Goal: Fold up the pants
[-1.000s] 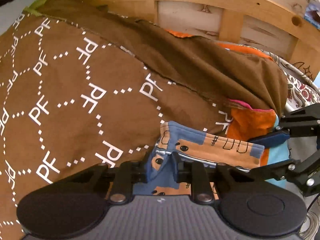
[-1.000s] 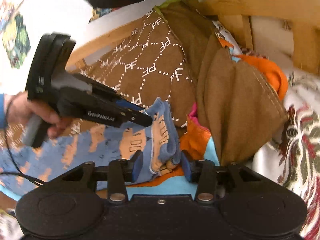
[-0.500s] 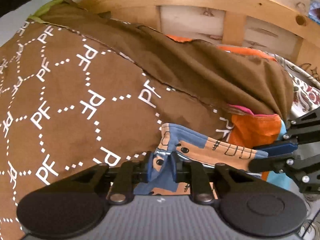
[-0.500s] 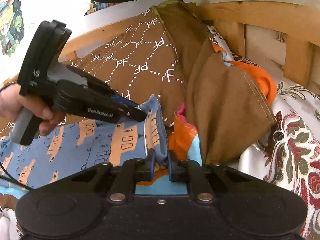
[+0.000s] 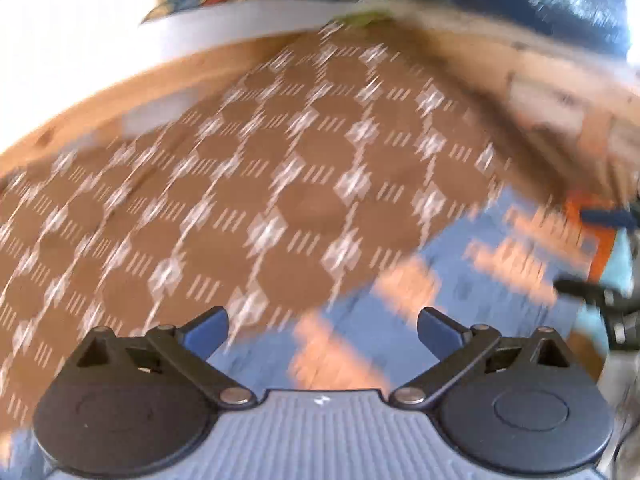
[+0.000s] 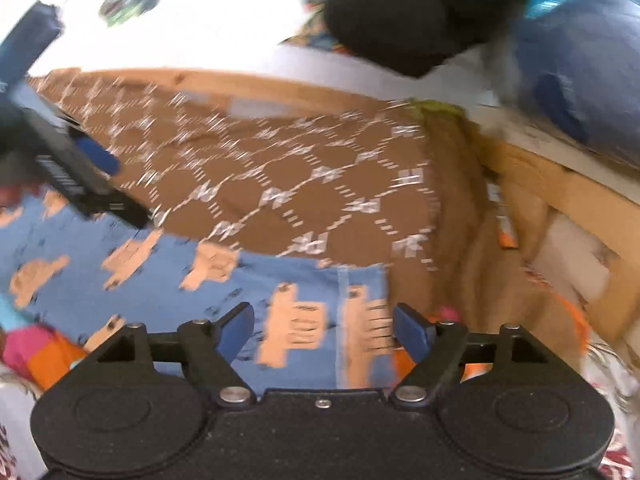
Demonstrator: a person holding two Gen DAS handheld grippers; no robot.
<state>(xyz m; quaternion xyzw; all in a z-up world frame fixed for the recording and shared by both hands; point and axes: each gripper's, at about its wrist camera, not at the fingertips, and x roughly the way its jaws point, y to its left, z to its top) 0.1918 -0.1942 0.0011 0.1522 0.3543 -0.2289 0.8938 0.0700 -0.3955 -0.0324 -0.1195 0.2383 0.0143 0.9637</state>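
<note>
Over the pants (image 6: 280,312), both grippers, left (image 5: 322,328) and right (image 6: 324,330), have let go, jaws opening wide; the blanket (image 6: 300,184) lies beyond.

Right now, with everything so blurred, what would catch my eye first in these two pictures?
The big brown cloth with its white honeycomb pattern fills the middle of both views. Just below it lie the blue pants with orange shapes, spread flat. In front, the left gripper and the right gripper are opening, their blue-tipped fingers gripping nothing.
</note>
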